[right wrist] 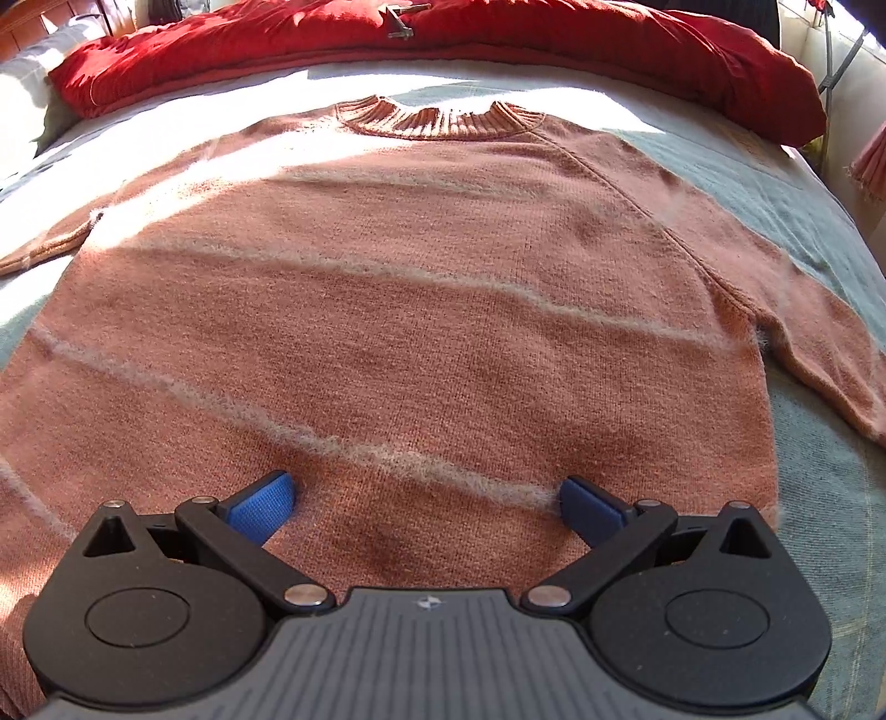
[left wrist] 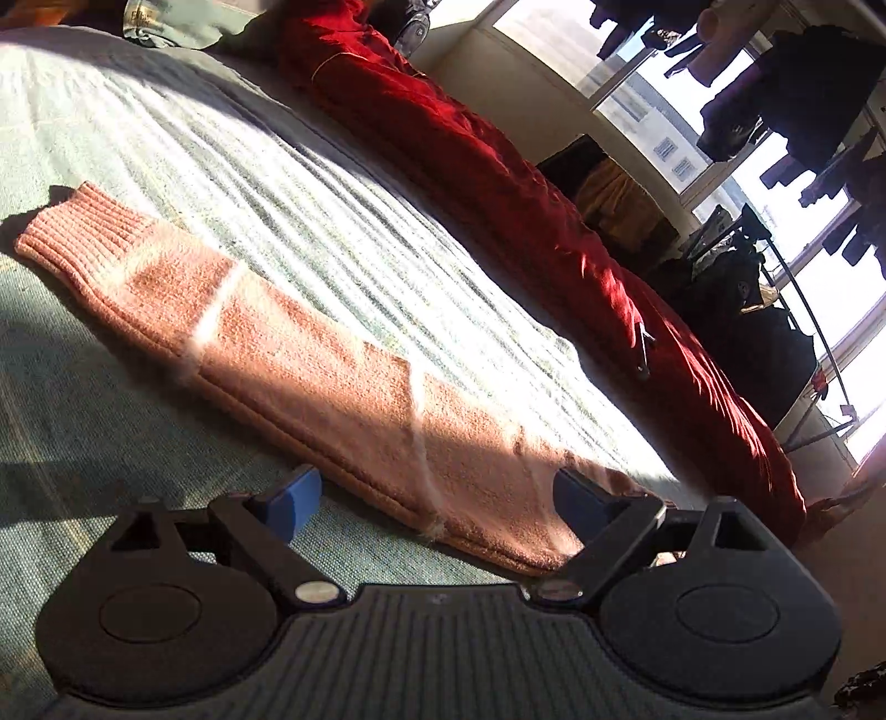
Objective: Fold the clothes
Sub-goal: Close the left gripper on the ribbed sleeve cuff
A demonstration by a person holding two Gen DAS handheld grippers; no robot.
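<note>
A salmon-pink knitted sweater (right wrist: 443, 288) with thin pale stripes lies flat and face up on the bed, its ribbed collar (right wrist: 437, 119) at the far end. One sleeve (right wrist: 819, 343) runs off to the right, the other (right wrist: 44, 249) to the left. My right gripper (right wrist: 426, 504) is open low over the sweater's lower body, blue pads wide apart. In the left wrist view a long sleeve (left wrist: 277, 343) stretches away to its ribbed cuff (left wrist: 72, 232). My left gripper (left wrist: 437, 498) is open, its blue pads standing either side of the sleeve's near part.
A pale blue-green bed cover (left wrist: 277, 183) lies under everything. A crumpled red duvet (right wrist: 609, 50) is bunched along the far side of the bed, also visible as the red duvet (left wrist: 470, 155). Dark clothes on a drying rack (left wrist: 775, 111) hang before bright windows beyond the bed.
</note>
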